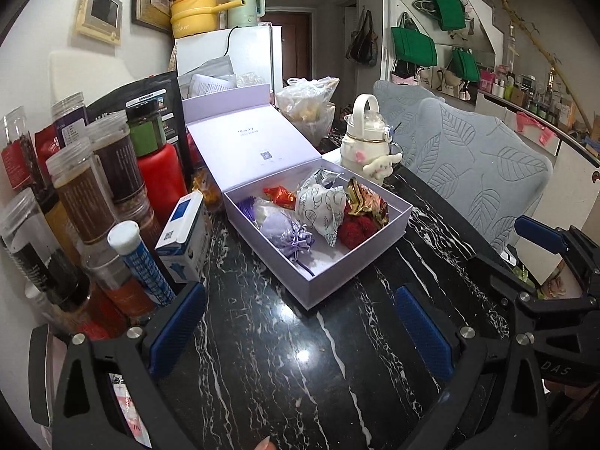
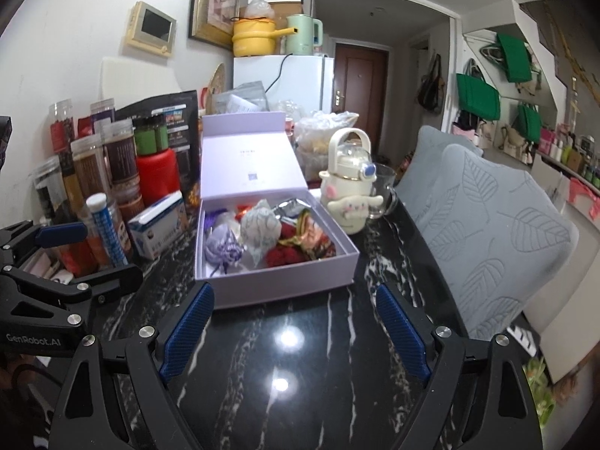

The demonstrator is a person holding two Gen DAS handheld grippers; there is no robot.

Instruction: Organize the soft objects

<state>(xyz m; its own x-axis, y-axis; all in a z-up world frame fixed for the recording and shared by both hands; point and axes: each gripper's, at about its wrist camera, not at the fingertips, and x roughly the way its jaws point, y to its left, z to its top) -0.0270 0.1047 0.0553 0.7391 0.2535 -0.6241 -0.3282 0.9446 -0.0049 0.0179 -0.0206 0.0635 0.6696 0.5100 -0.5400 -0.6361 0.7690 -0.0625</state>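
A shallow lilac cardboard box (image 2: 262,285) with its hinged lid (image 2: 249,157) standing open sits on a glossy black marble tabletop (image 2: 300,375) veined in white. Inside lie soft things in a loose heap: a gathered lavender organza pouch (image 2: 221,247), a pale printed fabric sachet (image 2: 260,230), a fuzzy dark-red pompom (image 2: 287,253), and crinkled foil wrappers (image 2: 311,236) in gold and red. The right gripper (image 2: 294,333), with ribbed blue pads on black arms, is spread wide and empty over the bare marble, the box just beyond its fingertips. The left gripper (image 1: 300,330) is likewise spread with nothing between its pads, the box ahead and slightly right of centre, near but apart.
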